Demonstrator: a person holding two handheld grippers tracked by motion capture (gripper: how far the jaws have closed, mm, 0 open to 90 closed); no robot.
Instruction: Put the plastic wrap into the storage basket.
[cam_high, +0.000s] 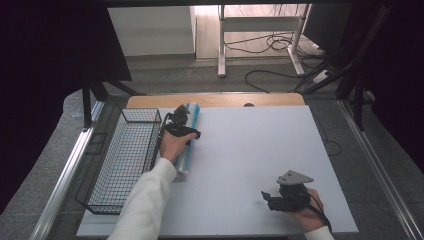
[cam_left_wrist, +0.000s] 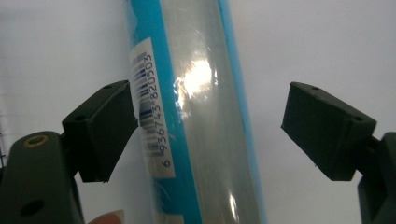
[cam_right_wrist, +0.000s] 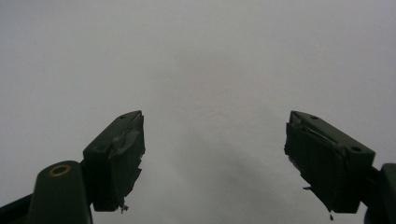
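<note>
Between the left claw's (cam_left_wrist: 210, 128) wide-open jaws lies a clear, blue-edged barcoded tube (cam_left_wrist: 196, 116), ungripped.

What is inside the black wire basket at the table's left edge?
The black wire basket looks empty; the white table surface shows through its mesh. A white sleeve covers its near right corner, so that part is unseen.
</note>
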